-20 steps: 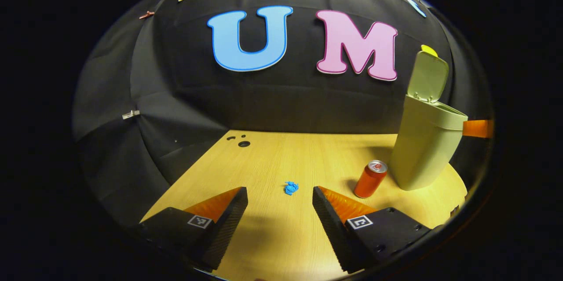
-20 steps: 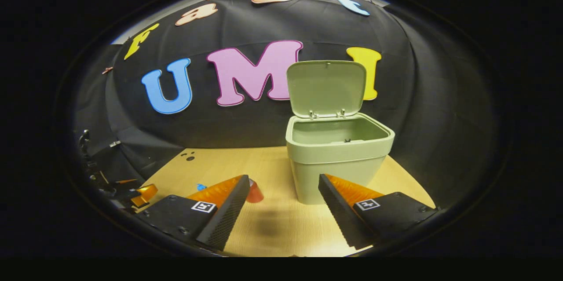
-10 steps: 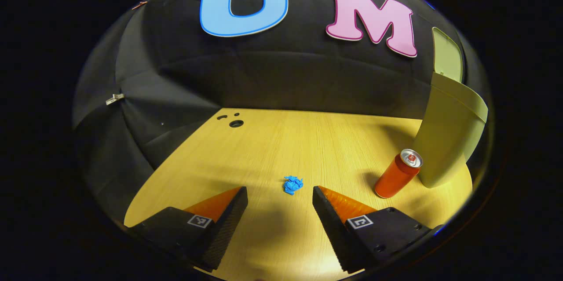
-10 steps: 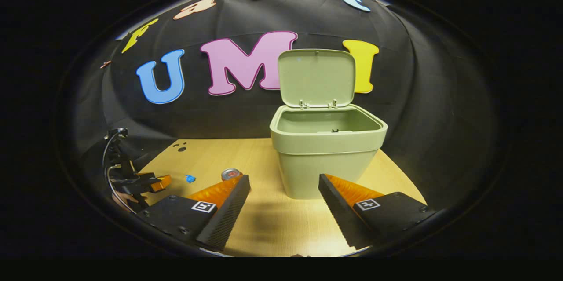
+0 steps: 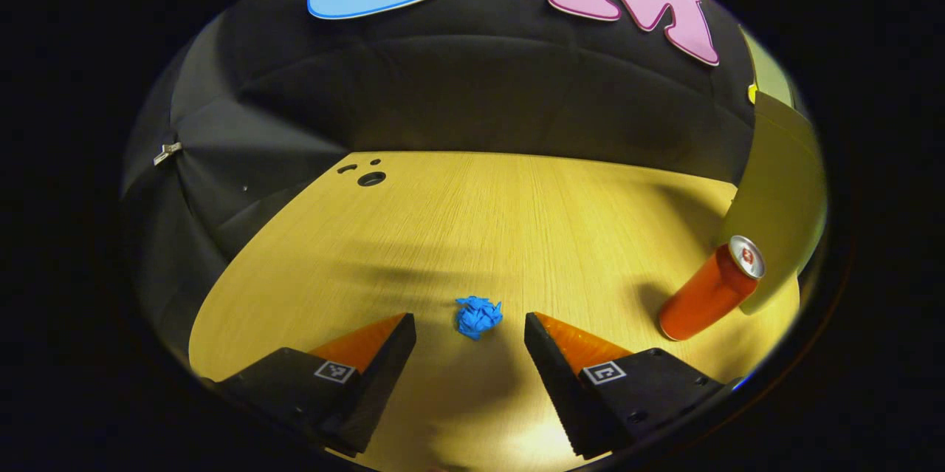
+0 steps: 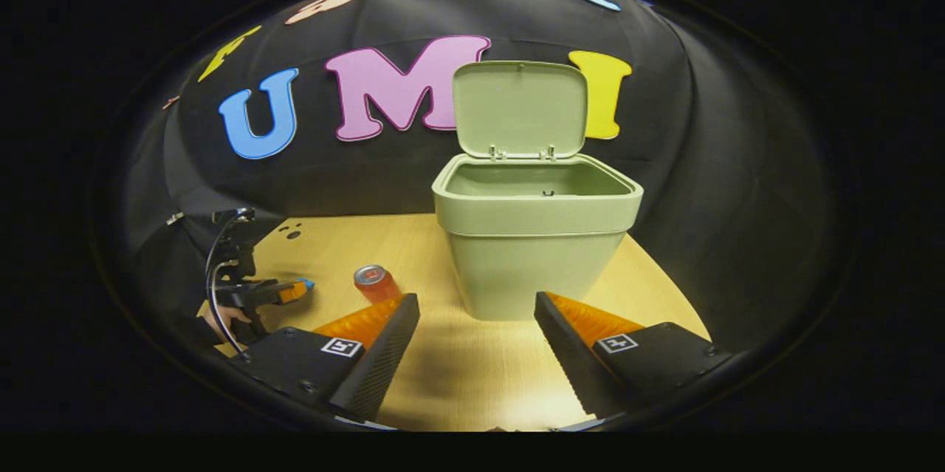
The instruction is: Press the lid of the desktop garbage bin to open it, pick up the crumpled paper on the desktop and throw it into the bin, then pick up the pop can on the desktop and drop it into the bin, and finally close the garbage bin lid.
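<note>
Two tongs, both with fingers spread wide and empty. Left tongs (image 5: 470, 335): low over the desk (image 5: 472, 221), blue crumpled paper (image 5: 478, 316) lying just ahead of the gap between the fingers, untouched. Orange pop can (image 5: 710, 289) upright on the desk, just beside the green garbage bin (image 6: 535, 236). Bin lid (image 6: 520, 109) raised upright. Right tongs (image 6: 477, 328): facing the bin's front, apart from it.

Wood desk (image 5: 517, 213) — paper (image 5: 478, 316), can (image 5: 710, 289), bin (image 6: 535, 236).
</note>
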Motion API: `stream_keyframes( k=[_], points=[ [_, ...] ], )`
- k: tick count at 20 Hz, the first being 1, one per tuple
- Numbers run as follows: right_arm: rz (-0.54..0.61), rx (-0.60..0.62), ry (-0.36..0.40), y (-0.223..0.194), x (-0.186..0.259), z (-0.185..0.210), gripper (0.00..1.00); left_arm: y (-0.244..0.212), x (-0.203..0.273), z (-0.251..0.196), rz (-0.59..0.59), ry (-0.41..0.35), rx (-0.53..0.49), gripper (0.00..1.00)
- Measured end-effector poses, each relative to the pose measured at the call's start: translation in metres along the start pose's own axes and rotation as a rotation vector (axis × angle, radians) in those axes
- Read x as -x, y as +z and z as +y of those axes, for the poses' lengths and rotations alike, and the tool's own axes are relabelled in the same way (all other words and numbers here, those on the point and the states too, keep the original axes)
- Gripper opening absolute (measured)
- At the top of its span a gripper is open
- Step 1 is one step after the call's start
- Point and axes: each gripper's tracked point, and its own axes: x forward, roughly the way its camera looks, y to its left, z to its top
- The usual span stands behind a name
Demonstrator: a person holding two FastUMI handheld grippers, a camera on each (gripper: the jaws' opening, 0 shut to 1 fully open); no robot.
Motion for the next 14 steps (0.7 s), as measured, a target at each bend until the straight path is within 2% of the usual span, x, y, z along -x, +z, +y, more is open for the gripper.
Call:
stream_keyframes(
  k=[5, 11, 12, 13, 14],
  points=[
    [0.039, 0.012, 0.0, -0.012, -0.003, -0.004, 0.99, -0.007, -0.024, -0.009, 0.033, -0.003, -0.027, 0.96],
    [0.035, 0.0, -0.039, -0.01, -0.005, -0.017, 0.99, -0.012, -0.038, -0.018, 0.06, -0.014, -0.051, 0.96],
    [0.037, -0.004, -0.041, -0.011, -0.005, -0.018, 0.99, -0.01, -0.04, -0.019, 0.055, -0.02, -0.053, 0.92],
    [0.043, -0.006, -0.043, -0.012, -0.007, -0.019, 0.99, -0.01, -0.042, -0.02, 0.054, -0.029, -0.049, 0.95],
    [0.051, -0.006, -0.046, -0.015, -0.008, -0.02, 0.99, -0.012, -0.043, -0.022, 0.065, -0.04, -0.034, 0.92]
  ],
)
